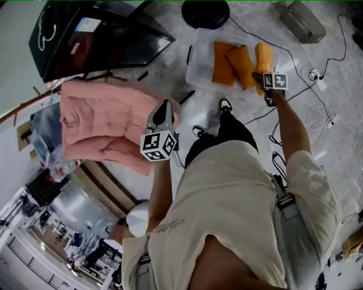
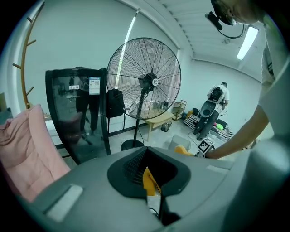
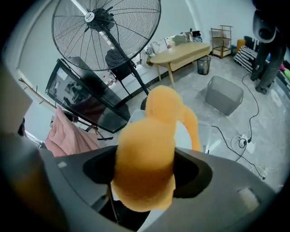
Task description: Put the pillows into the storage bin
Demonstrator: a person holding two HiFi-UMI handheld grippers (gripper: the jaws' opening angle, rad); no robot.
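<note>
A clear storage bin [image 1: 197, 67] stands on the floor at the top of the head view, with two orange pillows [image 1: 224, 62] lying in it. A third orange pillow [image 1: 263, 59] stands at the bin's right end. My right gripper [image 1: 264, 85] reaches down onto it. In the right gripper view this pillow [image 3: 149, 149] fills the gap between the jaws of that gripper [image 3: 145, 183] and hides the fingers. My left gripper [image 1: 161, 115] hangs in front of a pink quilt [image 1: 102, 124], its jaws together with no pillow in them [image 2: 156, 183].
A large floor fan [image 2: 145, 81] has its round base [image 1: 205, 12] just behind the bin. A black glass-fronted cabinet [image 1: 96, 34] stands at the upper left. A grey bin [image 1: 303, 21] and loose cables [image 1: 323, 113] lie to the right. The person's feet are beside the bin.
</note>
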